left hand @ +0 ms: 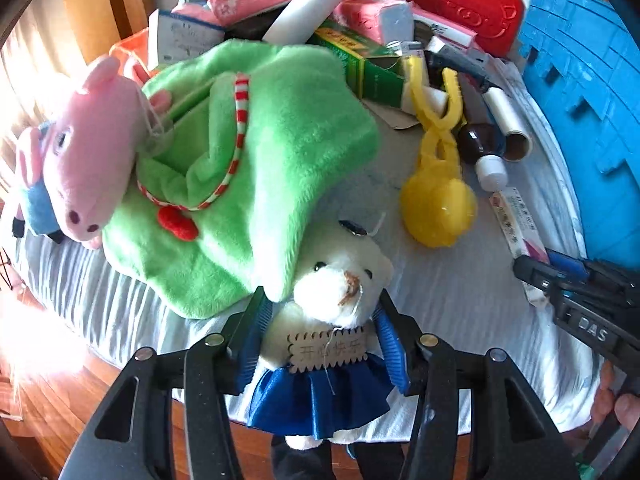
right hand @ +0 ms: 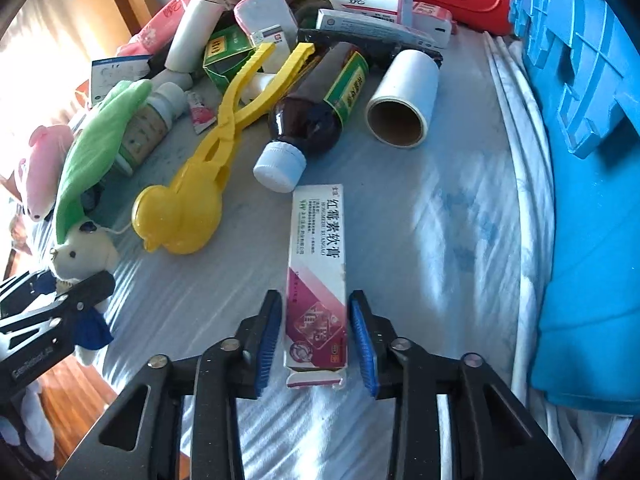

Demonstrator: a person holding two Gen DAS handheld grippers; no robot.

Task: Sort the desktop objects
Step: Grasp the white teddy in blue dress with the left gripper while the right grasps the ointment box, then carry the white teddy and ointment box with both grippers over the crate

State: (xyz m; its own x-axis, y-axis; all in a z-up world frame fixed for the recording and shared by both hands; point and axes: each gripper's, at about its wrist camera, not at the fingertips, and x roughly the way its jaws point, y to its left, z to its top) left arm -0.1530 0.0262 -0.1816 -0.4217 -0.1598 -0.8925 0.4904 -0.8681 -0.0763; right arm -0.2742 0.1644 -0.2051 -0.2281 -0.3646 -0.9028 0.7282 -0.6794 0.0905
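Left wrist view: left gripper (left hand: 320,332) clamped on white teddy bear (left hand: 340,280) in blue skirt, at near edge of table (left hand: 460,300), beside green plush cloth (left hand: 256,168) and pink pig toy (left hand: 84,172).

Right wrist view: right gripper (right hand: 316,332) unclenched, blue pads (right hand: 362,340) flanking ointment box (right hand: 316,276) without contact. Box flat on table, near brown bottle (right hand: 316,120) and yellow tongs (right hand: 208,152).

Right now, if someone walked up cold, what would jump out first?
The white teddy bear in a blue skirt, clamped in the left gripper, right beside a big green plush. To its right, a yellow duck-shaped clamp lies on the cloth, and a pink-and-white ointment box sits between the right gripper's jaws.
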